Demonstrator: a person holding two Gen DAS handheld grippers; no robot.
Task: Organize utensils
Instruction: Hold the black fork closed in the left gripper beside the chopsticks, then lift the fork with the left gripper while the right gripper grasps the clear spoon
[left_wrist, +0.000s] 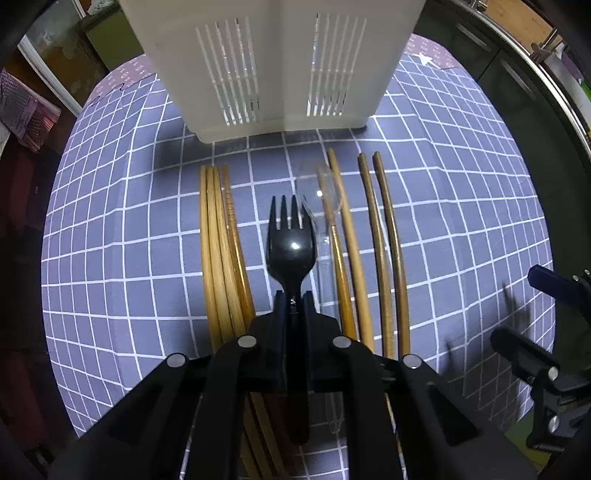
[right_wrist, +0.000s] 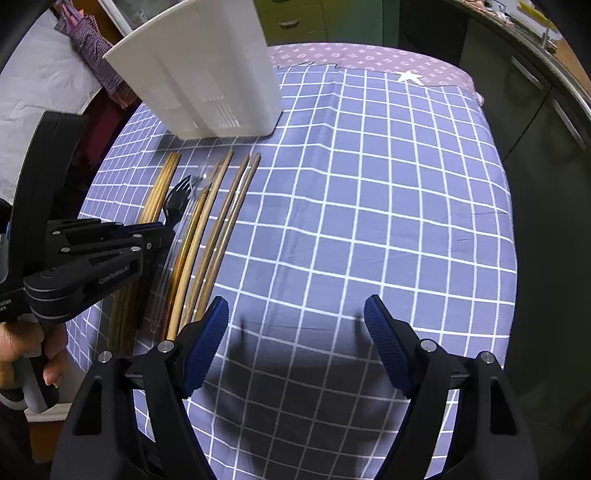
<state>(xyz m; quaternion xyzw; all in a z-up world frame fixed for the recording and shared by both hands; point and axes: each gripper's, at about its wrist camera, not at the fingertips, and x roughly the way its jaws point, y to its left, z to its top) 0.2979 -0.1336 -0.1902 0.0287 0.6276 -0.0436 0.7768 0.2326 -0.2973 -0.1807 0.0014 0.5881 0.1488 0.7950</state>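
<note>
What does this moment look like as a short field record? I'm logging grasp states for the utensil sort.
left tongs: shut on the black plastic fork
right tongs: open, holding nothing, above the checked cloth
still on cloth: wooden chopsticks, clear plastic spoon
target: white slotted plastic caddy, upright beyond the utensils

Both handheld grippers are matte black plastic linkages joined by round silver pivot pins. The right gripper (right_wrist: 295, 325) has ribbed blue pads (right_wrist: 207, 343). The left gripper (right_wrist: 110, 251) carries small white lettering; bare fingers (right_wrist: 51, 369) wrap its grey handle.
</note>
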